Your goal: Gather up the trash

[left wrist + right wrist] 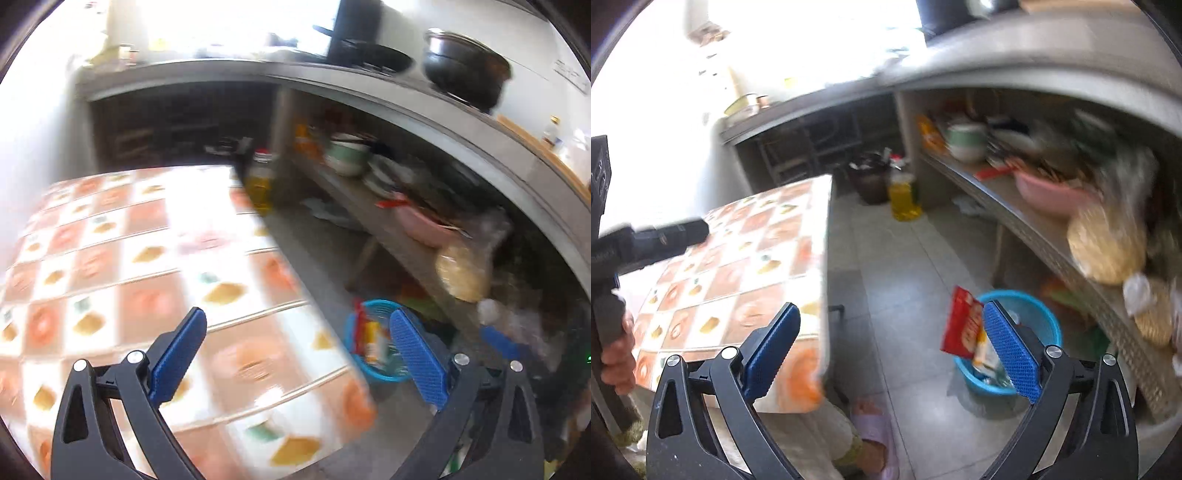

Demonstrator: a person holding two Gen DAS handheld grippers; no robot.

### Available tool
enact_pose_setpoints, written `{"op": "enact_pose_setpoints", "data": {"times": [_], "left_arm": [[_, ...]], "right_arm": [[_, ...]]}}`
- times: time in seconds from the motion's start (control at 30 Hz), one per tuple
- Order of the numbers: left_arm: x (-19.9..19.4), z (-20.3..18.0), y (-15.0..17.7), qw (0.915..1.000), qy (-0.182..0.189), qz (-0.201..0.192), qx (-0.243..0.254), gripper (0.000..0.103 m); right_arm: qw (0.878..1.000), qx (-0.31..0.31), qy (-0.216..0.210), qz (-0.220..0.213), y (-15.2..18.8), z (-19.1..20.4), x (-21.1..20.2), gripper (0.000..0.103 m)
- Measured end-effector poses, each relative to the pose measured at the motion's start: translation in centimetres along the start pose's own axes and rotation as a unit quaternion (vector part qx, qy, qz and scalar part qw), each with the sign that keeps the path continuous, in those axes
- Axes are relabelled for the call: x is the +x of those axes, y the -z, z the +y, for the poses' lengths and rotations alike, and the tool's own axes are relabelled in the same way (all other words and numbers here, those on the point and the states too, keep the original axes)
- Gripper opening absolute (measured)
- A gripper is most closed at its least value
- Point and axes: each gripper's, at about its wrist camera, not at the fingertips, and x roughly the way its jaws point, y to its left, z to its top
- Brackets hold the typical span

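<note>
A blue plastic basket [1039, 314] stands on the tiled floor beside the low shelf, with wrappers inside. A red snack packet [960, 325] sticks up at its near-left rim, just left of my right gripper's right-hand pad; contact cannot be told. My right gripper [892, 314] is open above the floor with nothing between its fingers. My left gripper [299, 321] is open too, over the edge of the table with the patterned cloth [147, 258]. The same basket [384, 374], with red and yellow wrappers [369, 339], shows between its fingers, blurred.
A low shelf [1015, 218] on the right holds bowls, a pink basin [1049, 195] and bagged food. A yellow oil bottle [903, 195] and a dark pot stand on the floor behind. A person's hand [617, 354] grips the left gripper's handle; a slippered foot [875, 435] is below.
</note>
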Motion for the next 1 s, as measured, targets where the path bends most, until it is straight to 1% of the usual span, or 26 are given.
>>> {"op": "enact_pose_setpoints", "data": {"times": [0.03, 0.1, 0.17, 0.23, 0.3, 0.37, 0.43, 0.47, 0.53, 0.57, 0.67, 0.7, 0.8, 0.87, 0.93, 1.0], "left_arm": [[-0.8, 0.9, 0.7, 0.9998, -0.016, -0.003, -0.012, 0.097], [-2.0, 2.5, 1.6, 0.9989, -0.031, -0.001, -0.035, 0.097], [-3.1, 3.7, 2.5, 0.9964, -0.060, -0.005, -0.060, 0.097], [-4.3, 4.8, 3.6, 0.9926, -0.093, -0.012, -0.078, 0.097], [-5.2, 5.0, 4.4, 0.9910, -0.107, -0.018, -0.078, 0.097], [-6.1, 5.2, 4.8, 0.9885, -0.131, -0.031, -0.068, 0.097], [-6.9, 5.3, 4.9, 0.9851, -0.155, -0.046, -0.059, 0.097], [-7.5, 5.4, 4.8, 0.9810, -0.175, -0.060, -0.057, 0.097], [-8.2, 5.8, 4.1, 0.9764, -0.190, -0.080, -0.064, 0.097], [-8.5, 6.0, 3.9, 0.9745, -0.196, -0.084, -0.070, 0.097], [-8.8, 5.8, 3.4, 0.9738, -0.193, -0.089, -0.081, 0.097], [-8.8, 5.6, 3.4, 0.9743, -0.193, -0.083, -0.079, 0.097], [-7.9, 5.0, 4.4, 0.9783, -0.192, -0.045, -0.062, 0.097], [-6.7, 5.0, 5.6, 0.9790, -0.195, 0.003, -0.058, 0.097], [-5.6, 5.5, 6.5, 0.9779, -0.192, 0.046, -0.068, 0.097], [-5.0, 6.0, 7.1, 0.9757, -0.188, 0.075, -0.083, 0.097]], "right_arm": [[1.000, -0.014, -0.003, -0.007, 0.0, 1.4, -0.3, 0.095], [0.999, -0.033, -0.009, -0.012, 0.2, 3.1, -0.7, 0.095], [0.999, -0.047, -0.015, -0.009, 0.4, 4.6, -1.0, 0.095], [0.998, -0.062, -0.007, -0.007, 0.6, 6.0, -1.2, 0.095], [0.997, -0.076, 0.001, -0.011, 0.9, 7.0, -1.5, 0.095], [0.996, -0.087, 0.008, -0.015, 1.0, 7.9, -1.8, 0.095], [0.995, -0.092, 0.017, -0.022, 1.1, 8.7, -2.2, 0.095], [0.995, -0.091, 0.019, -0.026, 1.2, 9.3, -2.8, 0.095], [0.995, -0.088, 0.023, -0.041, 1.3, 9.8, -3.3, 0.095], [0.995, -0.087, 0.025, -0.050, 1.2, 10.0, -3.6, 0.095], [0.994, -0.085, 0.036, -0.062, 1.3, 10.4, -4.1, 0.095], [0.994, -0.086, 0.040, -0.060, 1.3, 10.4, -4.1, 0.095], [0.994, -0.090, 0.051, -0.042, 1.3, 10.4, -3.9, 0.095], [0.993, -0.095, 0.062, -0.028, 1.6, 10.4, -3.7, 0.095], [0.993, -0.095, 0.068, -0.020, 2.0, 10.4, -3.7, 0.095], [0.993, -0.097, 0.065, -0.009, 2.4, 10.3, -3.7, 0.095]]}}
